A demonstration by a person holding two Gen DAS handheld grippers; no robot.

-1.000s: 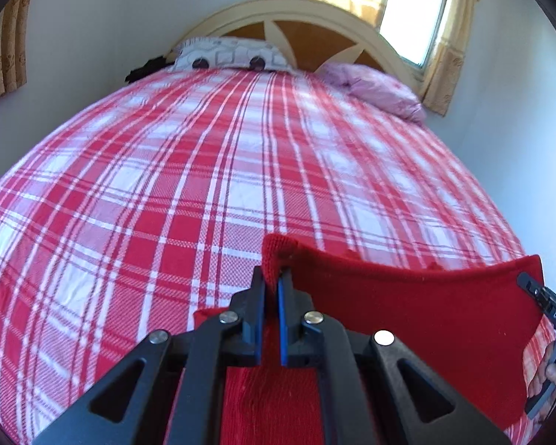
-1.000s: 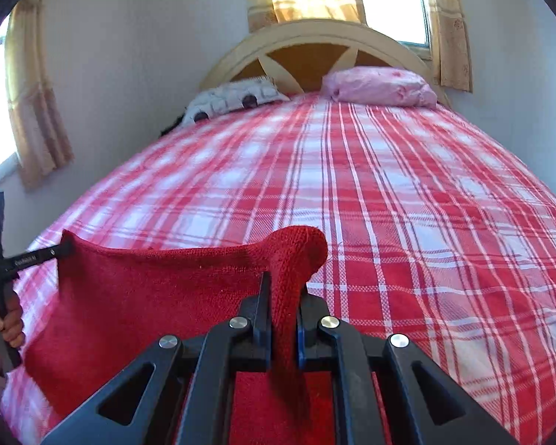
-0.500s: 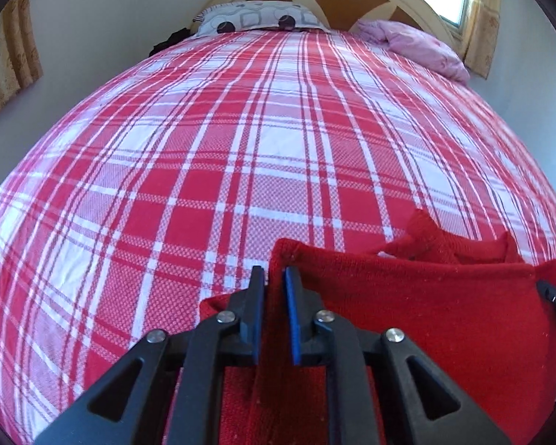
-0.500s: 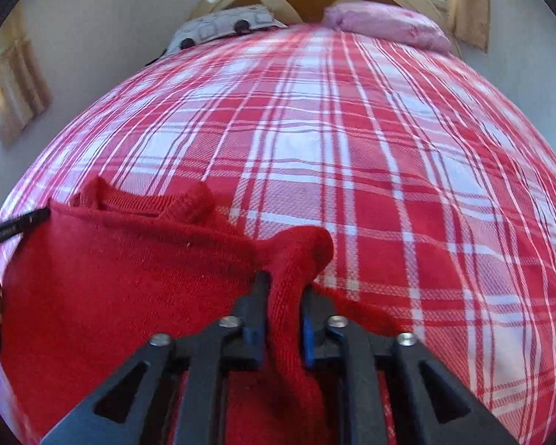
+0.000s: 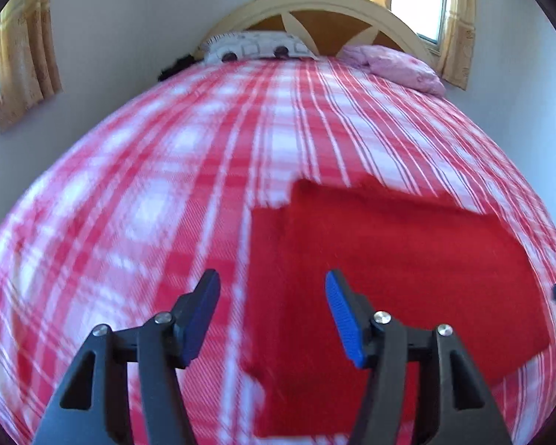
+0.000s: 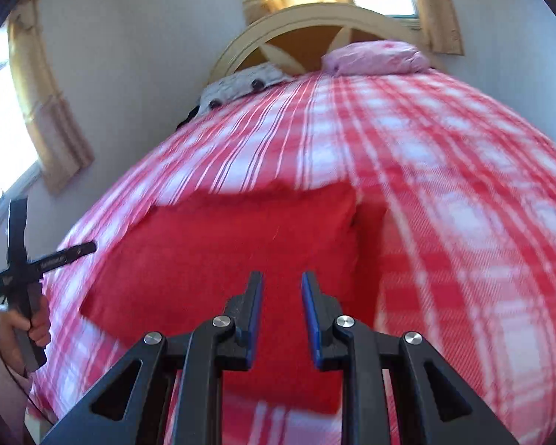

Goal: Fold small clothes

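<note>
The red garment is lying flat and folded on the plaid bedcover. For a neat fold, it should be approached again only at an edge, with both layers taken together. The garment is seen just ahead of and below the left gripper, which is spread wide, and the right gripper, which is parted and empty.
</note>
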